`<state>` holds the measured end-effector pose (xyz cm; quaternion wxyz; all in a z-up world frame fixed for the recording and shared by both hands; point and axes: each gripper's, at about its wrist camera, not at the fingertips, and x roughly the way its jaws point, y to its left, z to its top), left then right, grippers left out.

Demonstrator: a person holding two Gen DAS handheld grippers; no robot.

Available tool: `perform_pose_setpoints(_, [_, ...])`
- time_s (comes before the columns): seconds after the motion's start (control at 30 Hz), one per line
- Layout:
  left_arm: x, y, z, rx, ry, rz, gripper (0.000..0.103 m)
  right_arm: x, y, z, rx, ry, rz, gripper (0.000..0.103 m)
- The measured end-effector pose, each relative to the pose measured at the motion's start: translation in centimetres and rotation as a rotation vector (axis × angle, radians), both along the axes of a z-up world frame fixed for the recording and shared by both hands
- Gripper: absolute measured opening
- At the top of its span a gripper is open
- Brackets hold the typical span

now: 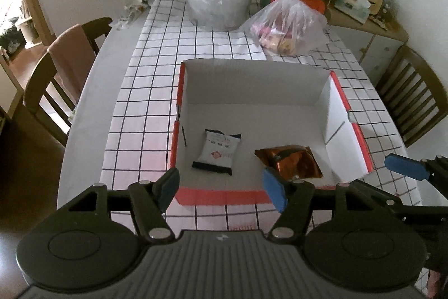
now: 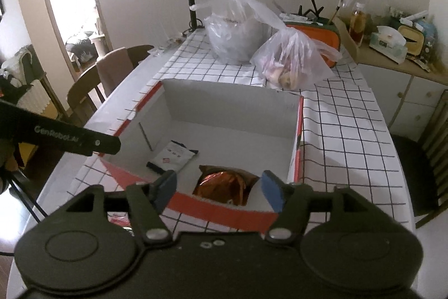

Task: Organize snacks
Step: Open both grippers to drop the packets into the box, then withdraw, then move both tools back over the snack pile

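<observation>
Table [image 1: 145,69] covered by checked cloth. Box [image 1: 252,80] set near front edge. Snack bag [image 2: 291,60] left near back edge. White pack [image 1: 217,152], brown pack [image 1: 291,161] laid inside box. Left gripper [image 1: 224,187], right gripper [image 2: 218,187]: fingers apart, nothing held. Bag may be torn if pulled hard.

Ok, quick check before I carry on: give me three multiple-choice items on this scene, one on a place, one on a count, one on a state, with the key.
1. Where does the copper foil packet lie?
A. inside the box
B. on the checked cloth
C. in a plastic bag

2. How many snack packets lie in the box?
A. one
B. two
C. four

3. How is the left gripper?
A. shut on the white packet
B. shut on the box rim
C. open, holding nothing

Key:
1 A: it rests on the box floor, right of the white packet.
2 B: only the white and copper packets show.
3 C: its pads stand apart above the near rim.
</observation>
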<state>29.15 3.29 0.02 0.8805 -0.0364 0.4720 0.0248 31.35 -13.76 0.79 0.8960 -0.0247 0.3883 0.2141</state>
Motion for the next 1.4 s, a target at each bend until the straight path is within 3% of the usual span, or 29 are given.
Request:
perform_pose_setpoints(0.57, [-9.4, 0.2, 2.0, -0.008, -0.107, 0.01, 0.08, -8.0, -0.6, 2.3, 0.067, -0.062, 0.01, 0.102])
perform_pose_setpoints(0.8, [-12.7, 0.6, 1.4, -0.03, -0.12, 0.02, 0.082, -11.2, -1.0, 1.5, 0.069, -0.075, 0.018, 0.103])
perform_pose_setpoints(1.4, [-19.0, -0.5, -5.5, -0.099, 0.03, 0.036, 0.082, -15.6, -2.5, -3.4, -0.02, 0.01, 0.071, 0.102])
